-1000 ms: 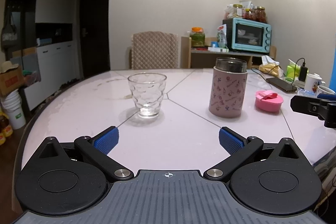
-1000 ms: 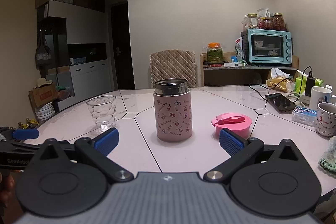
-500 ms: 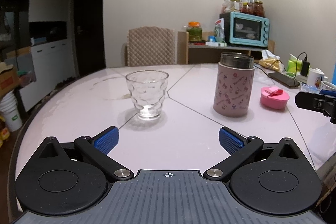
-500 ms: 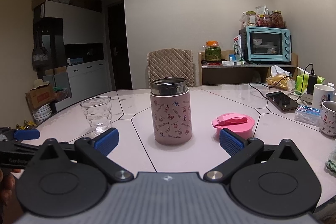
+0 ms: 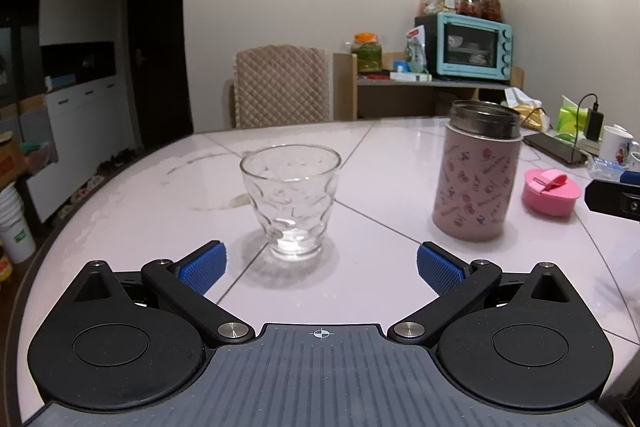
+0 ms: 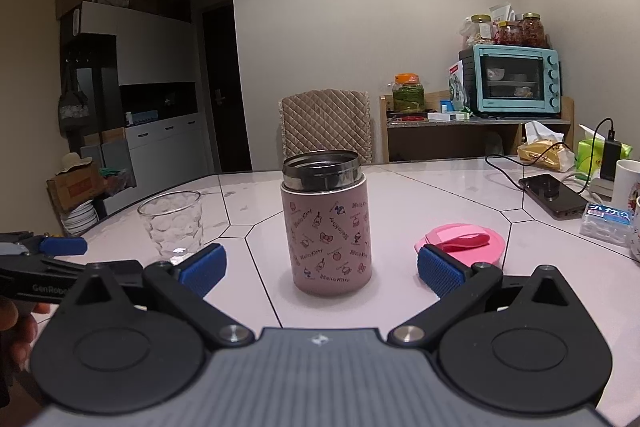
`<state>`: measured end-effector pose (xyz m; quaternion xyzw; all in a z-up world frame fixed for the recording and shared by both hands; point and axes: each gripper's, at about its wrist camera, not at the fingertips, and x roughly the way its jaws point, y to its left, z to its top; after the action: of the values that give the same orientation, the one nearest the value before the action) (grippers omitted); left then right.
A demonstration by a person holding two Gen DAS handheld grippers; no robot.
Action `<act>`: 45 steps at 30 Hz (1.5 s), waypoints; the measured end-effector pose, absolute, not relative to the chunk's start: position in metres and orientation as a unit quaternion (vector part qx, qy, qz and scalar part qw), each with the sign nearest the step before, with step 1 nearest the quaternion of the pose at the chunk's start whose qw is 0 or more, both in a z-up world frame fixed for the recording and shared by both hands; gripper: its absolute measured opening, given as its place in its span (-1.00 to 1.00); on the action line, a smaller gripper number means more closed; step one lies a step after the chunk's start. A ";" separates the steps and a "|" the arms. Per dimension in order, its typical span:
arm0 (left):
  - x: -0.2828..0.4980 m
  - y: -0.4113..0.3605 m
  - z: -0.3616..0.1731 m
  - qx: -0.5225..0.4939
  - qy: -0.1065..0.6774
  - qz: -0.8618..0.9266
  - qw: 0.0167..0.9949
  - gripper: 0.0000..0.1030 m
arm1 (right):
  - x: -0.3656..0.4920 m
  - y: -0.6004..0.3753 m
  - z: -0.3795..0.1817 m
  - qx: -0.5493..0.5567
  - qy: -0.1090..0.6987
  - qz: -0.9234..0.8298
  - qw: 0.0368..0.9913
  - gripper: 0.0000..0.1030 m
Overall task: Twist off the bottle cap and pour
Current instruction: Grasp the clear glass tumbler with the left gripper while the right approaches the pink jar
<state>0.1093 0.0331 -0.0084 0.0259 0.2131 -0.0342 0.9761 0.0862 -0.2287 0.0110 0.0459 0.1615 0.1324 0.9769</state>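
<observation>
Two containers are standing upright on the counter (image 5: 400,163): a glass (image 5: 291,201), seemingly empty, and an uncapped pink bottle (image 6: 328,223), cap (image 6: 460,241) lying beside. Left hand-held gripper (image 5: 320,263) and right hand-held gripper (image 6: 322,265) are gaping wide, holding nothing.

warm, dim indoor light from overhead. the glossy table (image 5: 380,155) shows soft glare at center right, and the glass (image 5: 290,201) casts a faint shadow. fisheye bending curves the frame edges; dark vignette fills the corners.

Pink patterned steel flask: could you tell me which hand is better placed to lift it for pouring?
Right: its open tongs frame the pink patterned steel flask; the left tongs face the clear dimpled glass.
</observation>
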 end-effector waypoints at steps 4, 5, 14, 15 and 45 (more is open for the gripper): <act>0.125 0.037 -0.009 0.032 0.215 -0.040 0.975 1.00 | 0.098 -0.224 0.009 0.044 0.167 0.133 0.976 1.00; 0.131 0.038 -0.008 0.034 0.215 -0.044 0.975 1.00 | 0.100 -0.223 0.008 0.044 0.168 0.134 0.976 1.00; 0.161 0.047 -0.012 0.040 0.214 -0.063 0.974 1.00 | 0.121 -0.218 0.003 0.036 0.177 0.131 0.975 1.00; 0.164 0.049 -0.012 0.038 0.215 -0.065 0.974 1.00 | 0.123 -0.217 0.003 0.034 0.177 0.131 0.975 1.00; 0.229 0.076 -0.032 0.029 0.207 -0.140 0.968 1.00 | 0.166 -0.206 -0.012 0.036 0.193 0.136 0.971 1.00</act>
<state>0.2287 0.0759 -0.0322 0.0294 0.2071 -0.1396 0.9679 0.1658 -0.2056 -0.0120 0.0355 0.1931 0.1359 0.9711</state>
